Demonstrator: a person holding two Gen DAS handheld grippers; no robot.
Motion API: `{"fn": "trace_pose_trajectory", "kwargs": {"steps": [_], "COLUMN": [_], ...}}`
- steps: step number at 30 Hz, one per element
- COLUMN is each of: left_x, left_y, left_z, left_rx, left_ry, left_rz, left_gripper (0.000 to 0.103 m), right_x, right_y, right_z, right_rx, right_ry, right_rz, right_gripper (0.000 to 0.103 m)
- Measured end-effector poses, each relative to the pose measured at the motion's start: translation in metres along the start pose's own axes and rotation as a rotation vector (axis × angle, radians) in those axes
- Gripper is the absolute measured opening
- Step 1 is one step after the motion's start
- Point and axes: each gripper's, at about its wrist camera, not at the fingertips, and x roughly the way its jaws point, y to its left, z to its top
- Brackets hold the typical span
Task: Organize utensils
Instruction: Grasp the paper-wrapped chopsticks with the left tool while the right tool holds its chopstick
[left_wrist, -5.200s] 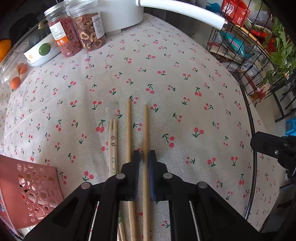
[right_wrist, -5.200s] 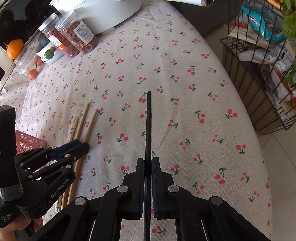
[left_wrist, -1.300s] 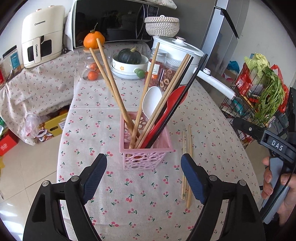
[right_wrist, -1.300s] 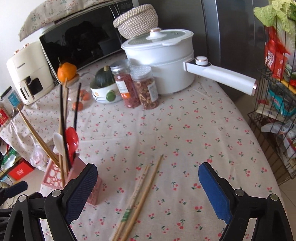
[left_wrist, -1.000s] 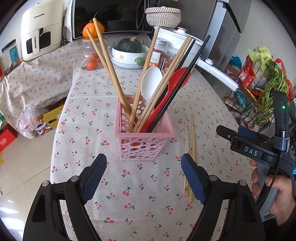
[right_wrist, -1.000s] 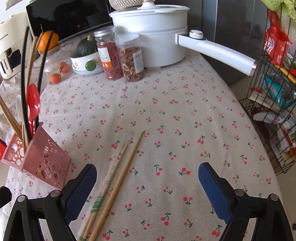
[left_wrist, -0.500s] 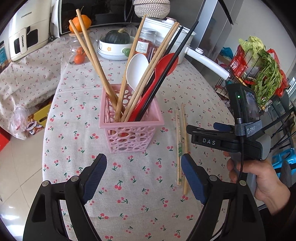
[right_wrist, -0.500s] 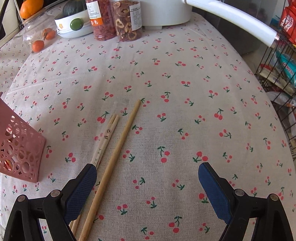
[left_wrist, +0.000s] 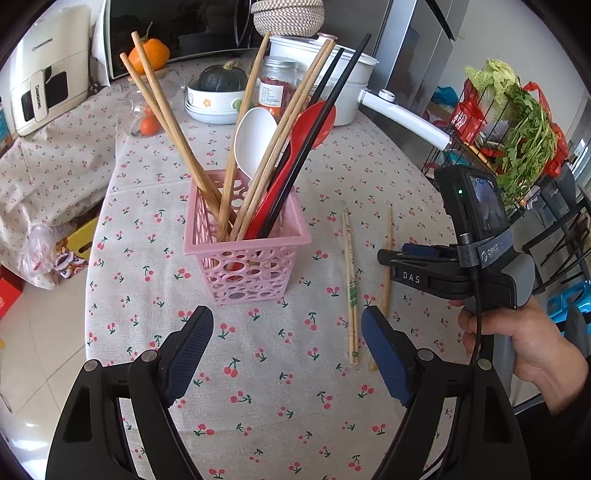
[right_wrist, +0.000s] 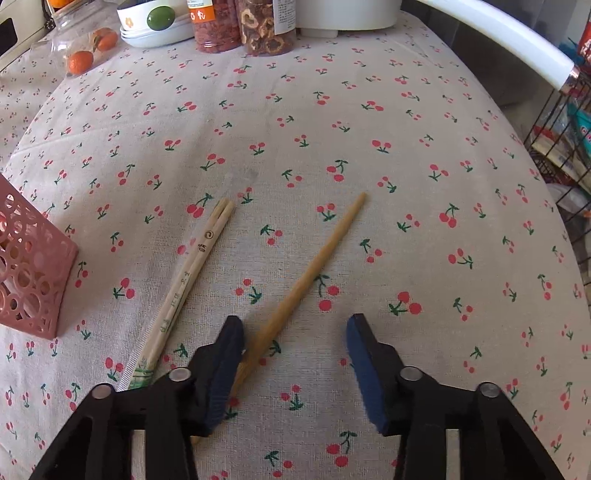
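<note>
A pink perforated basket (left_wrist: 243, 273) stands on the cherry-print cloth, holding several wooden chopsticks, black chopsticks, a white spoon and a red spoon. To its right lie a pale printed chopstick pair (left_wrist: 350, 273) (right_wrist: 192, 266) and a single wooden chopstick (left_wrist: 387, 266) (right_wrist: 314, 266). My right gripper (right_wrist: 294, 325) is low over the single chopstick and its jaws are closing. The stick lies between them, against the left pad, and the right pad stands apart from it. My left gripper (left_wrist: 284, 325) hovers open in front of the basket, empty.
At the back stand two jars (right_wrist: 240, 22), a bowl with a squash (left_wrist: 218, 92), a white pot with a long handle (left_wrist: 402, 118), oranges and a microwave. A wire rack of vegetables (left_wrist: 517, 122) stands off the table's right edge. The basket's corner (right_wrist: 26, 277) is left of my right gripper.
The right gripper's jaws have narrowed a lot around the single chopstick. That stick's far tip has swung right, away from the pale pair. The left gripper stays wide.
</note>
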Motion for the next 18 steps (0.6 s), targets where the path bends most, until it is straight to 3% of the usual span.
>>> {"fn": "trace_pose_trajectory", "kwargs": {"steps": [1, 5, 8, 13, 16, 18], "left_x": [-0.001, -0.003, 0.002, 0.025, 0.048, 0.067], "left_y": [-0.004, -0.023, -0.041, -0.079, -0.102, -0.11], "left_z": [0.0, -0.004, -0.005, 0.002, 0.013, 0.025], "left_rx": [0.018, 0.072, 0.12, 0.191, 0.239, 0.218], "left_ry": [-0.006, -0.013, -0.002, 0.063, 0.101, 0.128], "left_rz": [0.005, 0.001, 0.001, -0.026, -0.001, 0.011], "left_gripper": [0.084, 0.084, 0.082, 0.063, 0.053, 0.05], "right_x": [-0.001, -0.006, -0.014, -0.037, -0.05, -0.056], "right_y": [-0.005, -0.028, -0.046, -0.077, -0.094, -0.104], "right_z": [-0.001, -0.006, -0.013, -0.019, -0.022, -0.025], "right_rx": [0.005, 0.073, 0.12, 0.195, 0.225, 0.251], "right_ry": [0.008, 0.057, 0.08, 0.056, 0.034, 0.03], "right_rz": [0.007, 0.055, 0.067, 0.12, 0.146, 0.163], "right_gripper": [0.021, 0.01, 0.006, 0.006, 0.006, 0.006]}}
